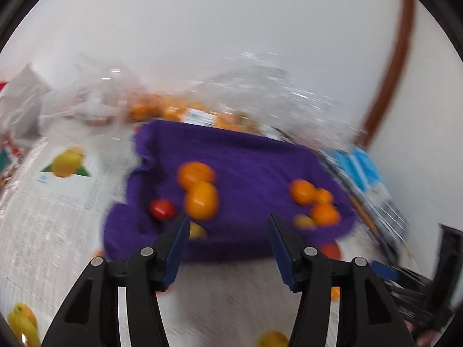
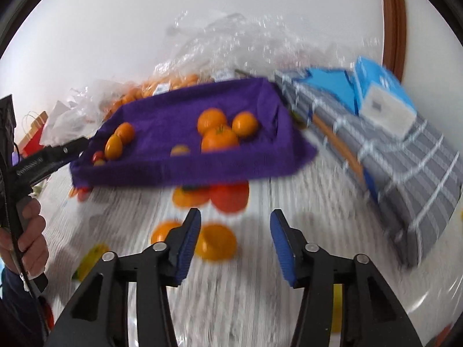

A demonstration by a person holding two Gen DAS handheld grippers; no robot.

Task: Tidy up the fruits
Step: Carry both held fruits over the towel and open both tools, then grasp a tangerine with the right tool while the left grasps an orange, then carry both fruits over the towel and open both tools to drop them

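A purple cloth-lined basket (image 1: 246, 156) (image 2: 185, 170) stands on the white table and holds several oranges (image 1: 201, 199) (image 2: 220, 140) and a small red tomato (image 1: 162, 208). My left gripper (image 1: 228, 225) is open and empty, just in front of the basket's near wall. My right gripper (image 2: 235, 219) is open and empty above loose fruit on the table: an orange (image 2: 215, 241) by its left finger, and a persimmon (image 2: 191, 196) and a red tomato (image 2: 231, 198) under the basket's edge. Both views are blurred.
Clear plastic bags of oranges (image 1: 173, 110) (image 2: 162, 86) lie behind the basket. A grey checked cloth bundle (image 2: 399, 173) with a blue box (image 2: 382, 98) lies to the right. The left gripper's handle (image 2: 43, 159) and hand show at the right view's left edge.
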